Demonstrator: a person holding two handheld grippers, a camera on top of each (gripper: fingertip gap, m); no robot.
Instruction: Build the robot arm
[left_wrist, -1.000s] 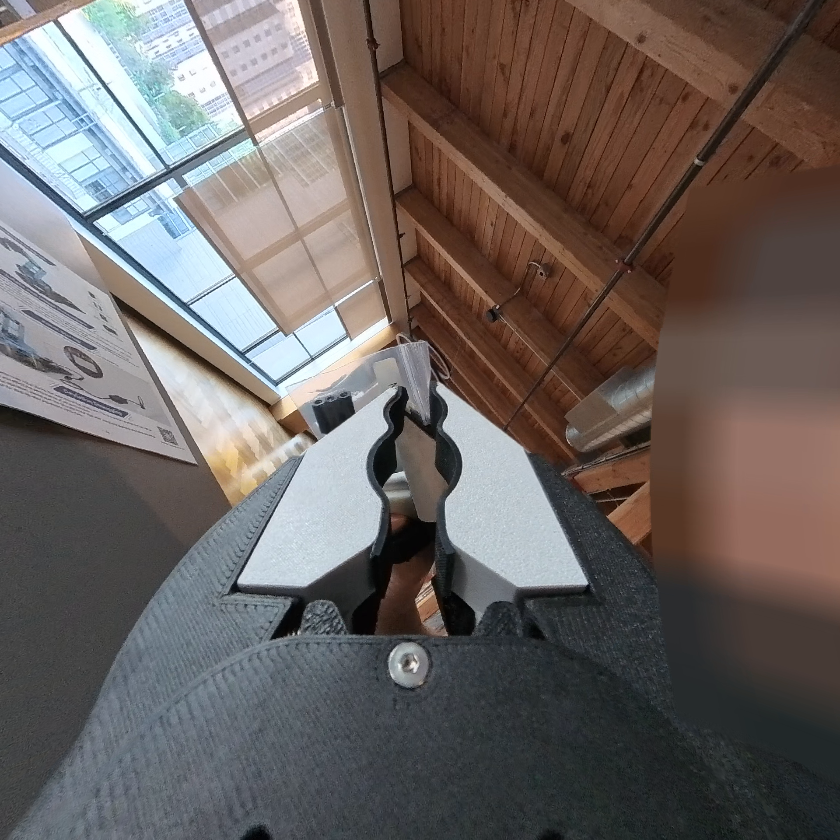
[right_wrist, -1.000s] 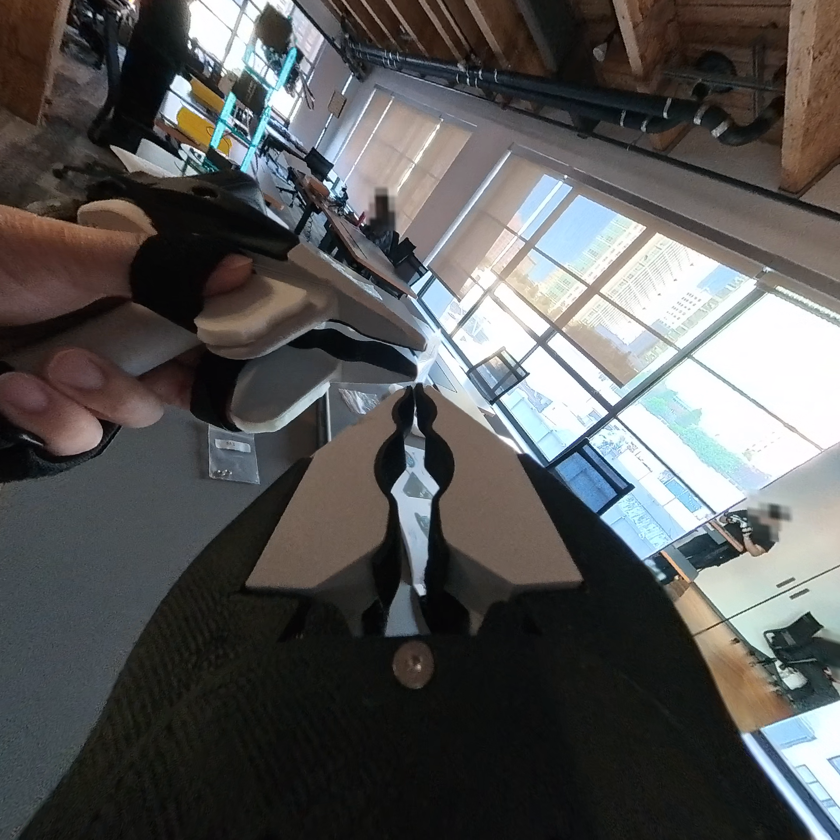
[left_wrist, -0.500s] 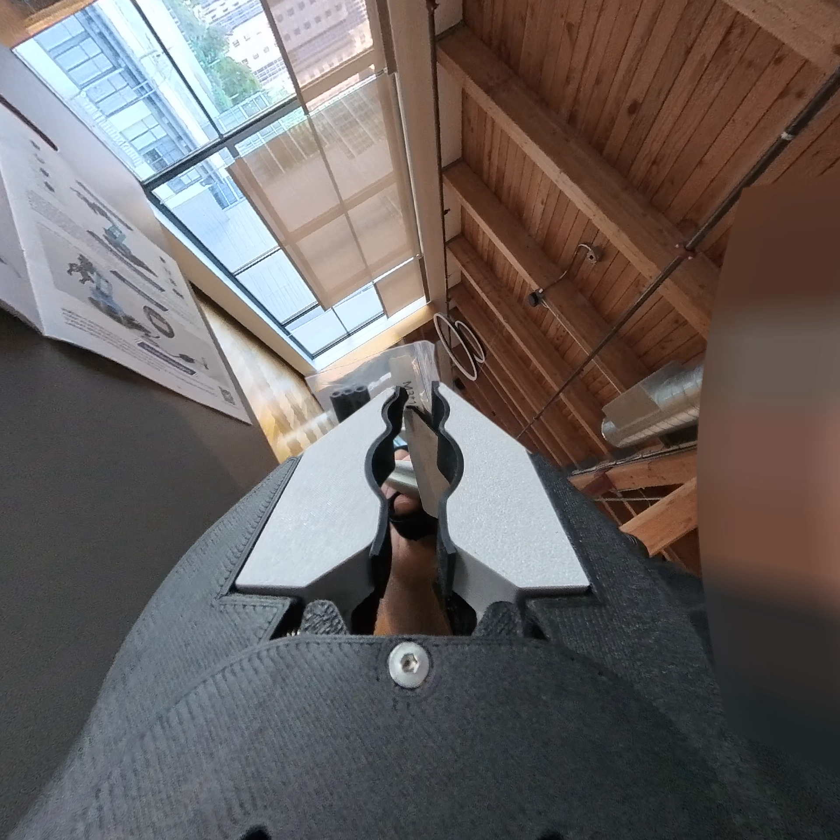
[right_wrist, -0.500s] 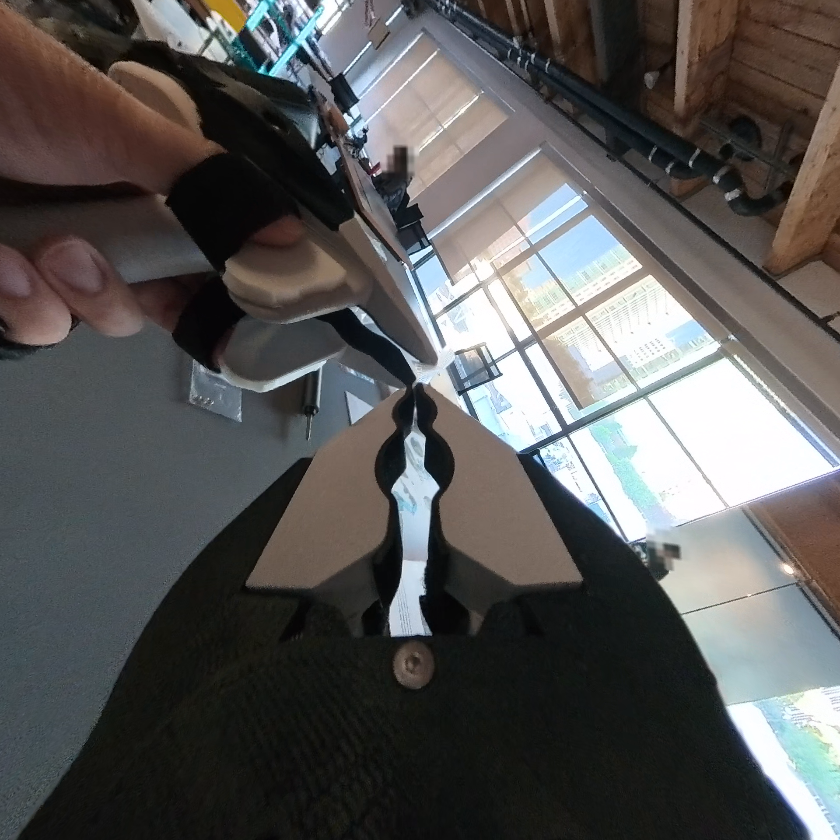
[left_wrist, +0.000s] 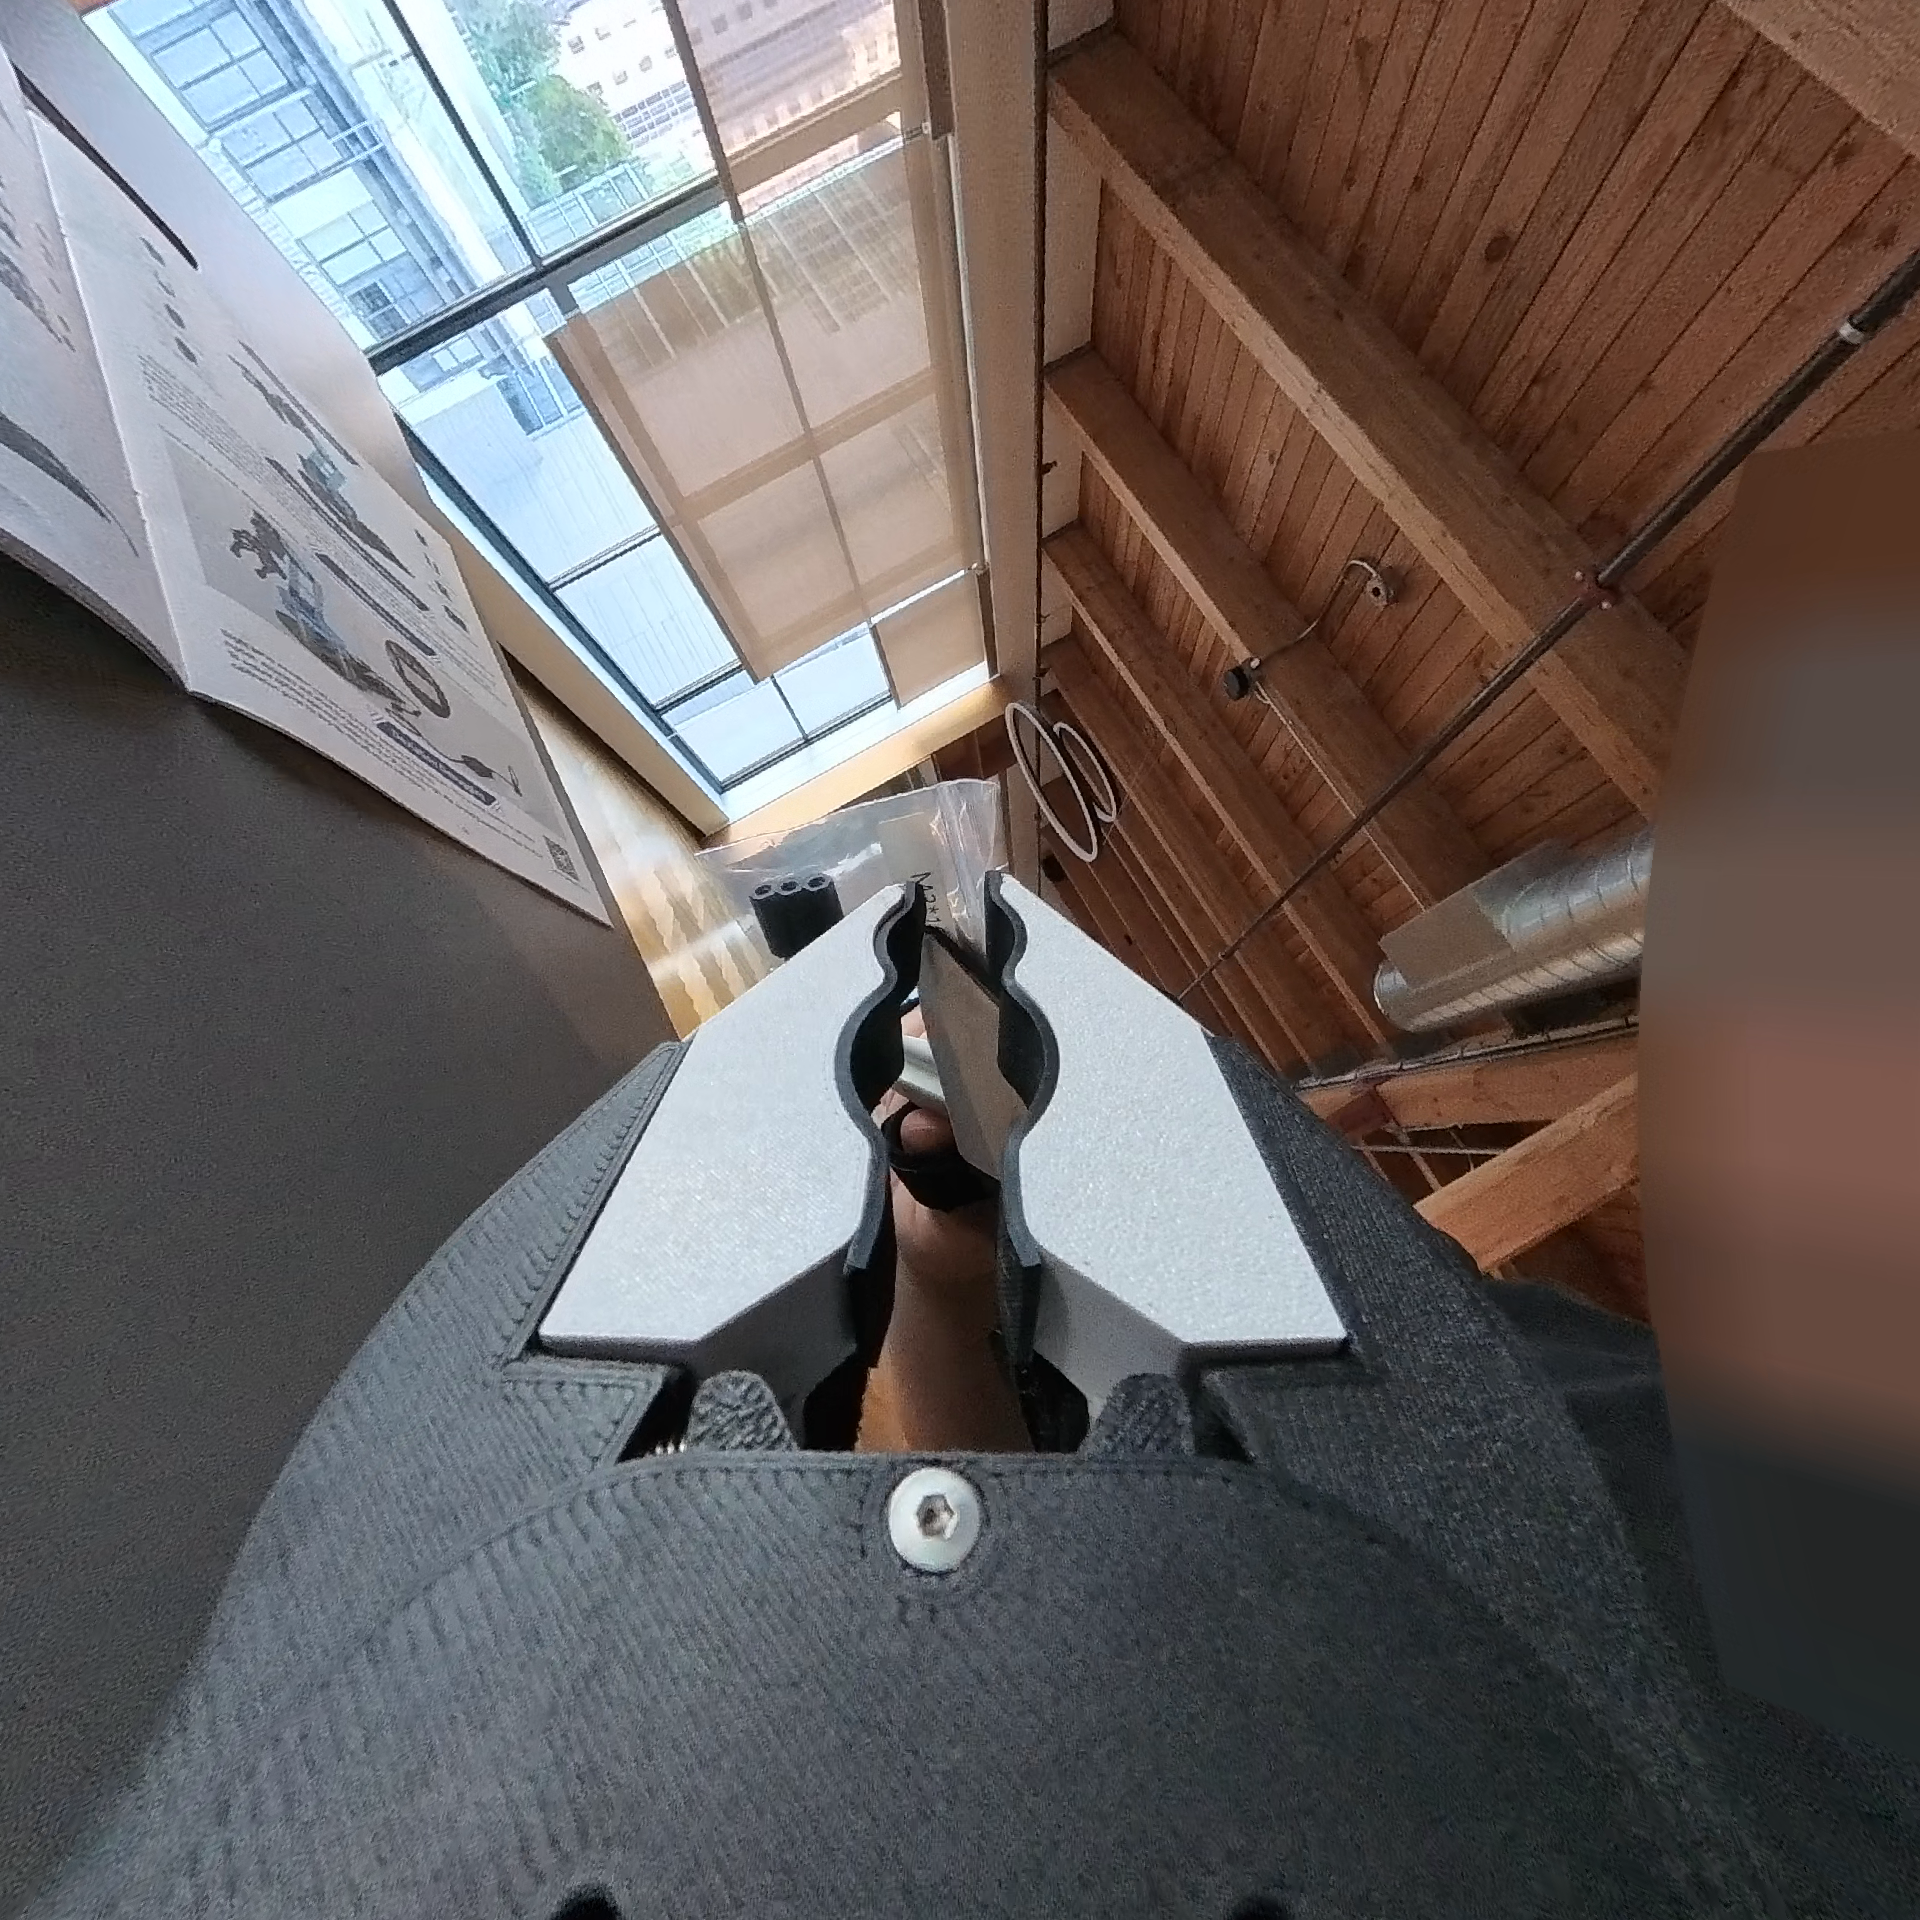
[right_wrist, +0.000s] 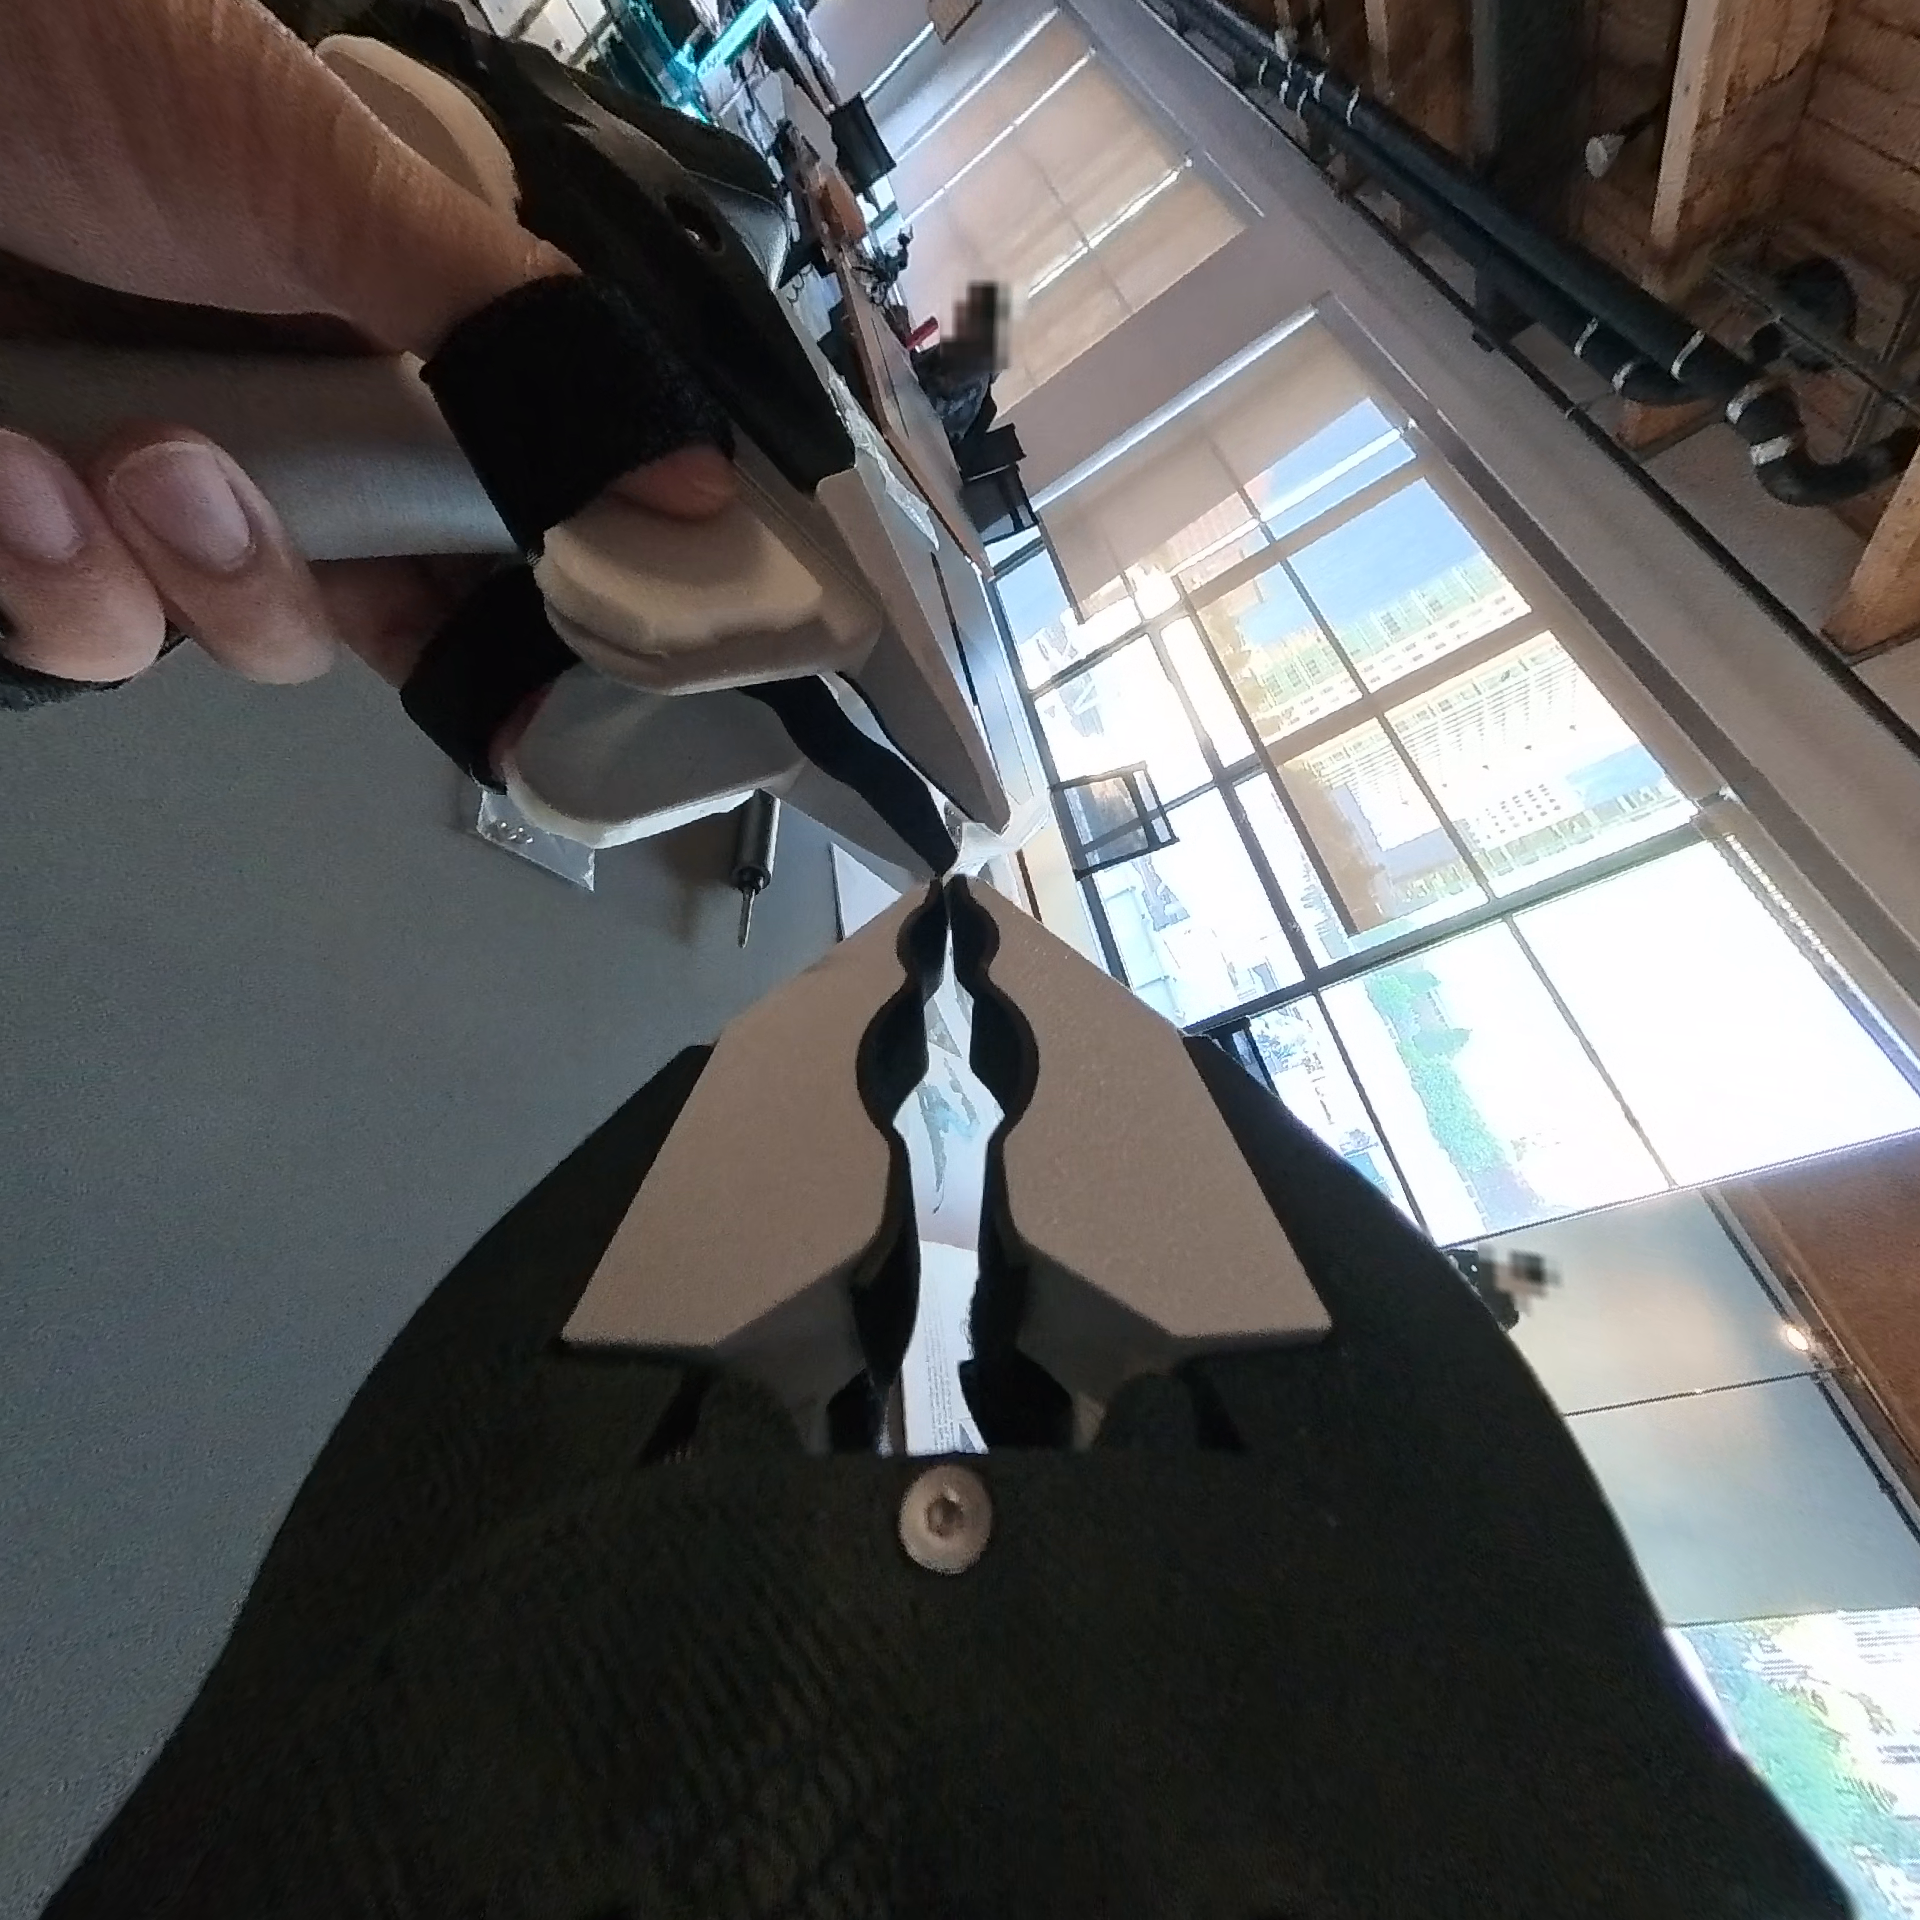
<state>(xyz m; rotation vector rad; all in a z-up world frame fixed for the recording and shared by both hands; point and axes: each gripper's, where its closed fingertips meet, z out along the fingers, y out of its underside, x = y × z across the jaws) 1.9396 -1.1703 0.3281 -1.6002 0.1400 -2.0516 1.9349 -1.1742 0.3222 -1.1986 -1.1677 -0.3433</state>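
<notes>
A small clear plastic bag (left_wrist: 883, 862) holding black tube-shaped parts (left_wrist: 795, 904) sticks out past my left gripper's tips. My left gripper (left_wrist: 951, 899) is shut on the bag's edge and is lifted off the table, pointing up toward the ceiling. In the right wrist view my right gripper (right_wrist: 948, 894) is shut, tip to tip with the left gripper (right_wrist: 940, 842), which a hand (right_wrist: 156, 520) holds. A bit of the bag (right_wrist: 987, 831) shows where the tips meet. Both grippers pinch the same bag.
A grey table (right_wrist: 260, 1039) lies below, with another small clear bag (right_wrist: 530, 842), a small screwdriver (right_wrist: 753, 857) and a printed folded sheet (left_wrist: 312, 520). Large windows (left_wrist: 644, 364) and a wooden beam ceiling (left_wrist: 1403, 364) lie beyond. Only a small space, under 4 cm, lies between the two pairs of fingers.
Both grippers have tilted and turned while holding the bag. The left gripper's tips have closed in on the right gripper's tips. The bag's black parts now show on the left.
</notes>
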